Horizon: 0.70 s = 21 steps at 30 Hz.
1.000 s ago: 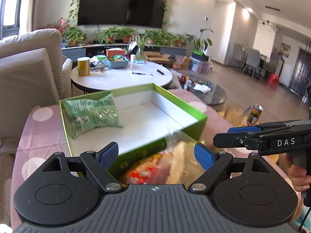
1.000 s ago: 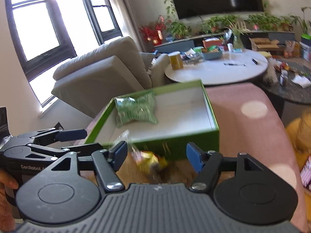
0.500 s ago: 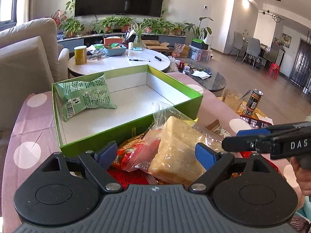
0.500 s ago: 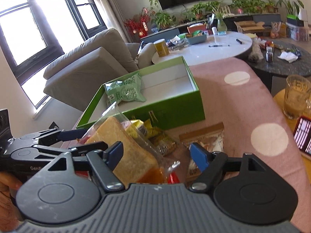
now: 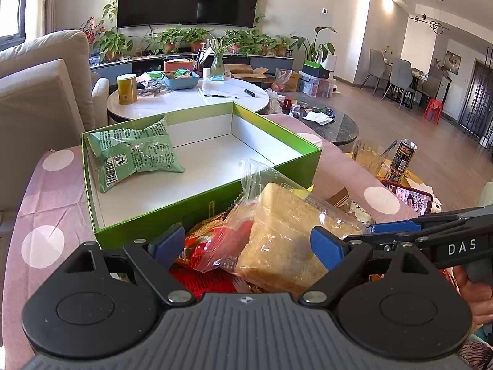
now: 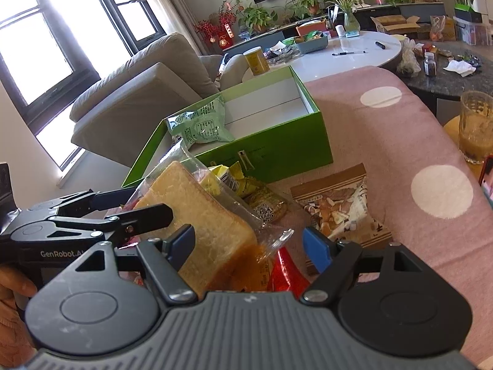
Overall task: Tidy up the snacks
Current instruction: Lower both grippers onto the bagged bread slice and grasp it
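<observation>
A green box [image 5: 308, 160] lies open on the pink dotted cloth, with one green snack bag [image 5: 135, 154] in its far left corner. In front of the box is a pile of snacks: a clear bag of bread [image 5: 286, 231] on top, a red packet [image 5: 222, 240] and yellow packets [image 6: 246, 185]. My left gripper [image 5: 246, 245] is open and the bread bag lies between its fingers, unpressed. My right gripper [image 6: 249, 246] is open too and straddles the same bag from the right. Each gripper shows in the other's view: right gripper [image 5: 369, 231], left gripper [image 6: 148, 203].
A brown and white snack bag [image 6: 336, 203] lies flat on the cloth [image 6: 385, 141] to the right of the pile. At the right edge are a glass of drink [image 6: 476, 123], a can [image 5: 403, 157] and a phone [image 5: 413, 197]. A sofa [image 5: 37, 98] stands at the left, a white round table [image 5: 191, 98] behind the box.
The bread bag, blurred in front of the box a second ago, now lies still on the pile. My right gripper has sunk and rolled closer to it. The left has hardly moved.
</observation>
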Each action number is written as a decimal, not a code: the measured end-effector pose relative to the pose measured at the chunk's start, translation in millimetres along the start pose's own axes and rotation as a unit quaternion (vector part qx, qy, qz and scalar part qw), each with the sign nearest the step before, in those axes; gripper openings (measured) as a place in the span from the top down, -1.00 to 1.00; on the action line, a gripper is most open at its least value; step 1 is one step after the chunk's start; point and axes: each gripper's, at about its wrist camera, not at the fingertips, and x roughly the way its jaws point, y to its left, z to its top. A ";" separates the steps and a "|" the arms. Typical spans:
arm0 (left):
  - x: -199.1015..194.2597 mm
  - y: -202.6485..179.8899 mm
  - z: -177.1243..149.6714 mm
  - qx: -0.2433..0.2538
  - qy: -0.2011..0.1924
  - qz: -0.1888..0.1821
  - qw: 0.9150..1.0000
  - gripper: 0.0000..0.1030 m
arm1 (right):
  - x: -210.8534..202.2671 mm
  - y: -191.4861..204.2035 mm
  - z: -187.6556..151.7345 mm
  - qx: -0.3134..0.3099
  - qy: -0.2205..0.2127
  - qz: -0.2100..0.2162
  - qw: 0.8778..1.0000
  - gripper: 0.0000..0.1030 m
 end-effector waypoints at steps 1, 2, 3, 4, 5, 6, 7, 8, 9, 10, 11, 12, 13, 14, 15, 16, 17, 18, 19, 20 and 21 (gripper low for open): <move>0.2 0.1 0.0 0.000 0.000 -0.001 1.000 -0.68 | -0.2 -0.4 0.0 0.003 -0.001 -0.002 1.000 -0.81; 0.5 0.0 -0.3 0.001 0.001 -0.003 1.000 -0.67 | -0.6 -0.2 -0.3 0.006 -0.005 -0.003 1.000 -0.81; 0.6 -0.4 -0.8 0.002 0.003 -0.005 1.000 -0.66 | -1.0 -0.2 -0.1 0.009 -0.008 -0.002 1.000 -0.81; 0.5 -1.7 -1.5 0.006 0.006 -0.007 1.000 -0.61 | -1.4 -1.0 0.3 0.013 -0.010 0.001 1.000 -0.81; 0.0 -2.9 -2.2 0.009 0.009 -0.011 1.000 -0.57 | -1.9 -0.9 0.9 0.017 -0.014 0.000 1.000 -0.80; -0.9 -4.1 -3.4 0.012 0.009 -0.014 1.000 -0.52 | -2.4 -0.8 1.2 0.017 -0.017 0.000 1.000 -0.80; -2.6 -5.7 -4.4 0.013 0.008 -0.013 1.000 -0.50 | -2.5 -0.5 1.9 0.016 -0.020 0.002 1.000 -0.80; -4.2 -7.2 -5.5 0.015 0.008 -0.012 1.000 -0.49 | -1.2 1.7 4.0 0.015 -0.022 0.004 1.000 -0.80; -6.3 -8.5 -6.6 0.016 0.006 -0.011 1.000 -0.46 | -0.4 2.8 5.2 0.013 -0.023 0.007 1.000 -0.80; -8.7 -9.5 -7.7 0.016 0.006 -0.012 1.000 -0.44 | 0.1 4.3 6.3 0.010 -0.025 0.010 1.000 -0.80; -11.1 -10.6 -8.8 0.014 0.006 -0.011 1.000 -0.44 | 0.3 6.8 7.4 0.005 -0.028 0.014 1.000 -0.80; -13.1 -10.8 -9.9 0.011 0.007 -0.008 1.000 -0.44 | 0.6 9.8 8.7 -0.002 -0.030 0.014 0.999 -0.80; -15.4 -10.7 -11.3 0.007 0.006 -0.004 1.000 -0.44 | 0.9 12.7 10.0 -0.009 -0.034 0.013 0.999 -0.80; -17.4 -9.9 -12.8 0.002 0.007 -0.002 1.000 -0.44 | 1.0 15.4 11.1 -0.016 -0.039 0.013 0.999 -0.80; -19.2 -8.4 -14.4 -0.005 0.009 -0.001 1.000 -0.44 | 1.4 17.9 12.4 -0.021 -0.042 0.015 0.999 -0.80; -20.8 -7.0 -16.0 -0.013 0.012 -0.001 1.000 -0.42 | 2.1 20.0 13.6 -0.026 -0.045 0.017 0.999 -0.80; -22.7 -4.9 -18.0 -0.021 0.013 0.000 1.000 -0.42 | 2.7 21.7 14.3 -0.031 -0.048 0.020 0.998 -0.80; -24.7 -3.1 -20.4 -0.028 0.014 0.003 1.000 -0.42 | 3.6 23.7 14.7 -0.038 -0.051 0.023 0.998 -0.80; -26.1 -1.3 -22.4 -0.031 0.015 0.007 0.999 -0.42 | 5.0 25.5 14.6 -0.045 -0.052 0.026 0.997 -0.80; -27.6 -0.4 -24.4 -0.033 0.015 0.010 0.999 -0.42 | 6.6 26.9 14.6 -0.050 -0.053 0.028 0.997 -0.80; -28.9 0.0 -25.8 -0.035 0.014 0.013 0.999 -0.42 | 7.7 27.5 14.4 -0.051 -0.053 0.029 0.997 -0.80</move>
